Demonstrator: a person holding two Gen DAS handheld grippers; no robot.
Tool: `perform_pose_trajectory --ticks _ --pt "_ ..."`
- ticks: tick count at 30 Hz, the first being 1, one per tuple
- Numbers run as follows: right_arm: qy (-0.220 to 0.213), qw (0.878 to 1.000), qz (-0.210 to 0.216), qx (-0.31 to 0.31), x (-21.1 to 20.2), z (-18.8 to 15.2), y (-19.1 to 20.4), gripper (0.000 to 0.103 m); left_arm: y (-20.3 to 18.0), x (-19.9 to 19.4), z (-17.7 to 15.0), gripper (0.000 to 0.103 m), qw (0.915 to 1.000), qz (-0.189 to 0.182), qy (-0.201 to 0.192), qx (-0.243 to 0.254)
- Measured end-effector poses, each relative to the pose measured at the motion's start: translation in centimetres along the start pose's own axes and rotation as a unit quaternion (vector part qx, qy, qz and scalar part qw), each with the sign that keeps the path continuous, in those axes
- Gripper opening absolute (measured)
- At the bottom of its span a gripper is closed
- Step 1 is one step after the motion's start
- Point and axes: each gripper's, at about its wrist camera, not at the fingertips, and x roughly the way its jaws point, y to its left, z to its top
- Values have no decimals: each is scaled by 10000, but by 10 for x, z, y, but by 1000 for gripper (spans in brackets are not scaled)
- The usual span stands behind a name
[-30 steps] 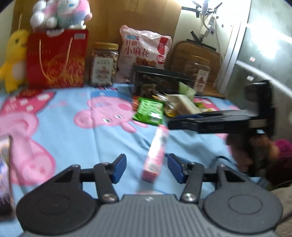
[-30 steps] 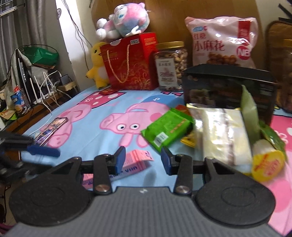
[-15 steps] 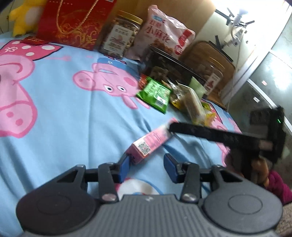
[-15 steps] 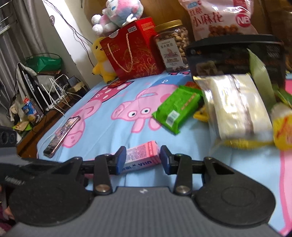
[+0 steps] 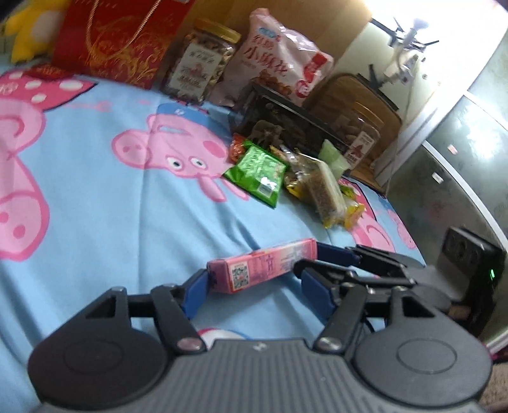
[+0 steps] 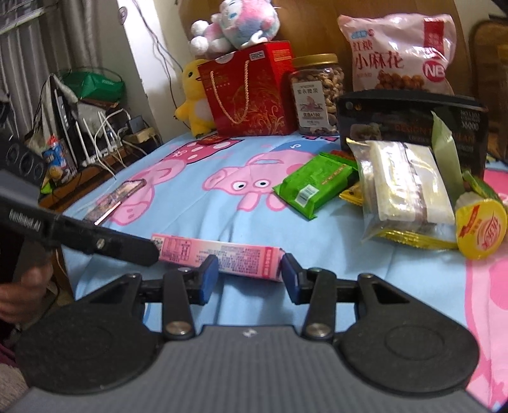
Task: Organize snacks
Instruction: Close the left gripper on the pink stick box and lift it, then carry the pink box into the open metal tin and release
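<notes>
Your left gripper (image 5: pixel 254 290) is low over the blue bedsheet (image 5: pixel 127 222), jaws spread wide around one end of the flat-lying pink box (image 5: pixel 263 265), holding nothing. Your right gripper (image 6: pixel 249 274) spans the other end, also open. Its far face is hidden.

pink box (image 6: pixel 219 254): 1 | green packet (image 6: pixel 312 184): 1 | nut jar (image 6: pixel 316 93): 1 | plush toys (image 6: pixel 233 27): 2

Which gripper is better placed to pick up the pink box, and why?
Right, probably. The right gripper has its open jaws astride one end of the pink box; the left gripper only touches the other end with one finger.
</notes>
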Motion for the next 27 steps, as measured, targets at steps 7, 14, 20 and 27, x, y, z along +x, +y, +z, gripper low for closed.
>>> perform_pose_trajectory --ticks 7,14,20,27 --pt "-35 9985 -282 -465 4 -6 10 49 5 5 2 41 9995 293 -31 -76" --pt "-19 9967 -448 -679 8 -8 14 49 15 2 9 54 9992 -26 50 -396" --pt "25 9964 -495 -687 9 -8 15 49 23 8 15 51 9970 -107 45 -772" --pt "-42 9953 -651 -718 10 -9 18 48 18 12 15 34 9977 234 16 -630"
